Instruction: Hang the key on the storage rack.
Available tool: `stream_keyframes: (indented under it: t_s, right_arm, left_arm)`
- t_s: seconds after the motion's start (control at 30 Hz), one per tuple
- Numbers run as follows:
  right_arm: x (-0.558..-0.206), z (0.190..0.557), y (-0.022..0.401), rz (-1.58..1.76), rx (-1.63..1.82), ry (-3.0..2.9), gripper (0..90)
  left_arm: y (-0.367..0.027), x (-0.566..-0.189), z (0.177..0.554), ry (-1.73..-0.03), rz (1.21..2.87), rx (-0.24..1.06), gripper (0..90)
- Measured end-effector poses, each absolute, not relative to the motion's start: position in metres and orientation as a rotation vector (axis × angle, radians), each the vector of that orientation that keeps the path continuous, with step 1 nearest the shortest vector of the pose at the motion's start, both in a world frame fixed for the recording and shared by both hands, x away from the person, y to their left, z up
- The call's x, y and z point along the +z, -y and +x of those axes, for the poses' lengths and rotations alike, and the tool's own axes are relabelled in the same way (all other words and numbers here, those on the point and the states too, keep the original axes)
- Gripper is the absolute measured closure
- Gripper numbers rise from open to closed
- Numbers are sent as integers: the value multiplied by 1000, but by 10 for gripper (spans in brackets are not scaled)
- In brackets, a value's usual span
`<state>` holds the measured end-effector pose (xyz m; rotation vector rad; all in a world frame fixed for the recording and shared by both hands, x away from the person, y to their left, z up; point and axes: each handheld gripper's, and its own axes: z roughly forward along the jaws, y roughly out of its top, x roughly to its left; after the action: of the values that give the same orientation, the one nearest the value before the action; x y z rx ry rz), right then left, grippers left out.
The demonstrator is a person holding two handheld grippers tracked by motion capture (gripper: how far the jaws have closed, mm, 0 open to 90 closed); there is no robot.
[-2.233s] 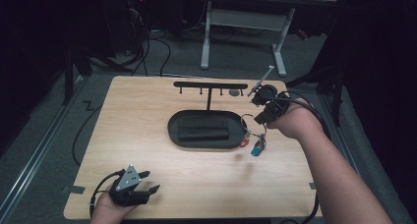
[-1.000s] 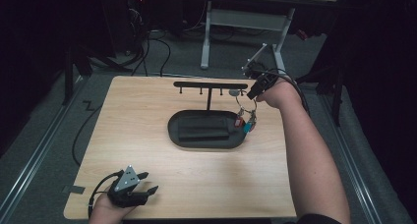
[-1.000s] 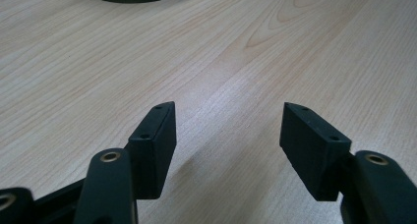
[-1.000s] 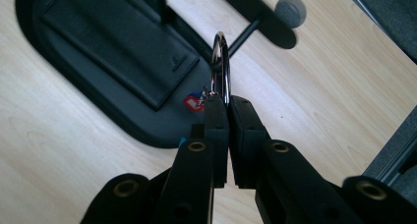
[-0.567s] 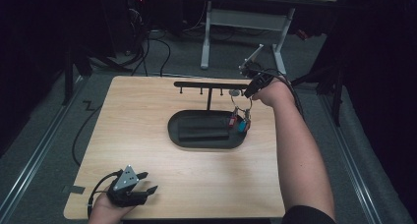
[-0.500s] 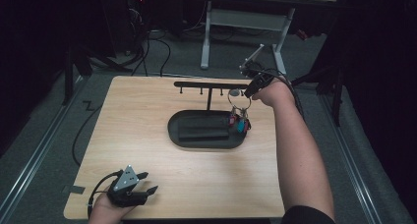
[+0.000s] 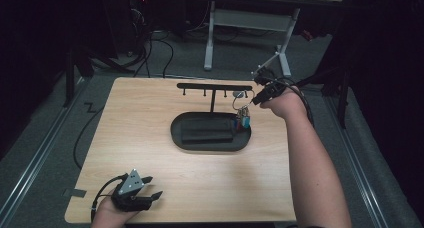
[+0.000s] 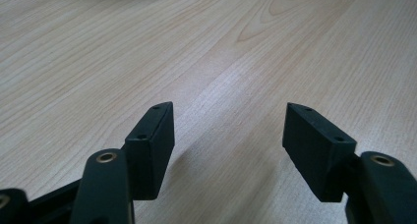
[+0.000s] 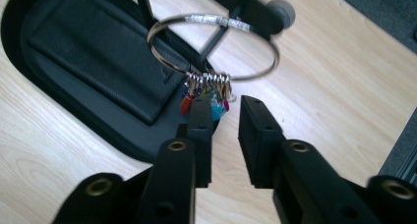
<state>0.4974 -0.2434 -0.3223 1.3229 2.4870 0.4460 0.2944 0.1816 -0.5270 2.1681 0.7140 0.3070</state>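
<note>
A metal key ring (image 9: 211, 20) with several small coloured tags (image 9: 209, 89) hangs from the rightmost peg of a black rack (image 7: 215, 86). The rack stands on an oval black base (image 7: 210, 140). In the high view the ring (image 7: 240, 104) dangles over the base's right end. My right gripper (image 9: 226, 103) sits just behind the tags; its jaws have just been opening and stand a little apart, with nothing pressed between them. From above, the right gripper (image 7: 256, 96) is at the rack's right end. My left gripper (image 8: 228, 113) rests open over bare wood at the table's front left (image 7: 152, 188).
A flat black pad (image 7: 207, 133) lies in the oval base. The wooden table (image 7: 150, 118) has bare surface between the base and the left gripper. Behind the table stand white desk legs (image 7: 210, 38) and cables on the floor.
The right gripper brought the key ring from the table's right side to the rack's right end. The ring now hangs from the peg and the jaws have parted. The left gripper stayed put.
</note>
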Motion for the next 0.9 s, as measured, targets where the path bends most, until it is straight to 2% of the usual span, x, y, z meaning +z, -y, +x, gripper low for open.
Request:
stream_keyframes:
  t_s: [0.33, 0.43, 0.57, 0.9]
  right_arm:
    - [-349, 456, 262, 1337, 515, -2472, 518]
    - [-359, 442, 268, 1325, 556, -2461, 422]
    - [-371, 427, 272, 1319, 616, -2439, 337]
    - [-409, 392, 286, 1420, 701, -2313, 236]
  left_arm:
    - [-175, -525, 292, -690, 2177, 327, 376]
    - [-174, -526, 293, -694, 2176, 330, 374]
    - [-174, -526, 293, -698, 2175, 329, 373]
    - [-173, -526, 293, -711, 2179, 327, 372]
